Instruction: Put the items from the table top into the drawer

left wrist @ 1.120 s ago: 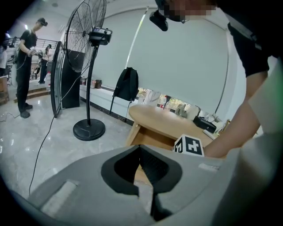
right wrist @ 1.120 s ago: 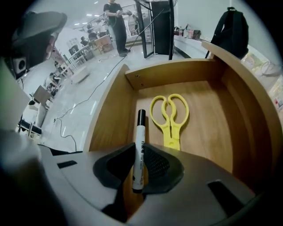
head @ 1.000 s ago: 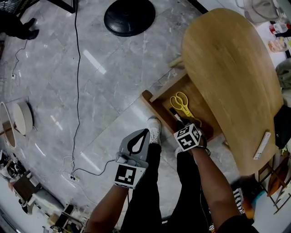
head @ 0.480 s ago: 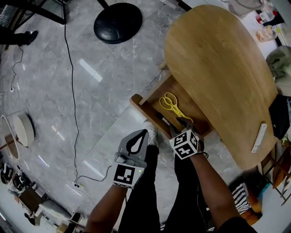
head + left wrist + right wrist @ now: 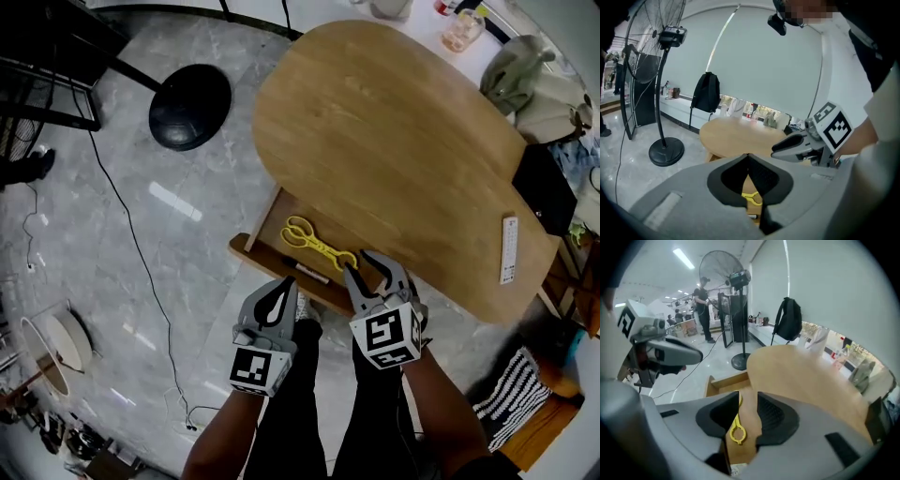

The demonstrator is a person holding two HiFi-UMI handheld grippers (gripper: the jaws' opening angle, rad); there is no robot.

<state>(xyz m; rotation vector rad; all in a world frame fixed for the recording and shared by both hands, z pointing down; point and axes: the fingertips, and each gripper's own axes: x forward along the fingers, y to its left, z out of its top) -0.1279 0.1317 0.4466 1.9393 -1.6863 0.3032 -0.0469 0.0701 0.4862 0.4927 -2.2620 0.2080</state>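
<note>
The wooden table's drawer stands pulled out. Yellow scissors lie in it, with a dark marker near its front wall. A white remote lies near the table top's right edge. My right gripper hovers over the drawer's front right corner, open, with nothing between its fingers. In the right gripper view the scissors show below through the gap of the right gripper. My left gripper is shut and empty, just outside the drawer's front; its tips of the left gripper meet.
A black round fan base stands on the marble floor at the left, with a cable trailing toward me. Bags crowd the table's far right end. My legs are right below the drawer.
The right gripper rose out of the drawer and opened, leaving the marker lying inside. The left gripper moved forward toward the drawer front. The view swung onto the table.
</note>
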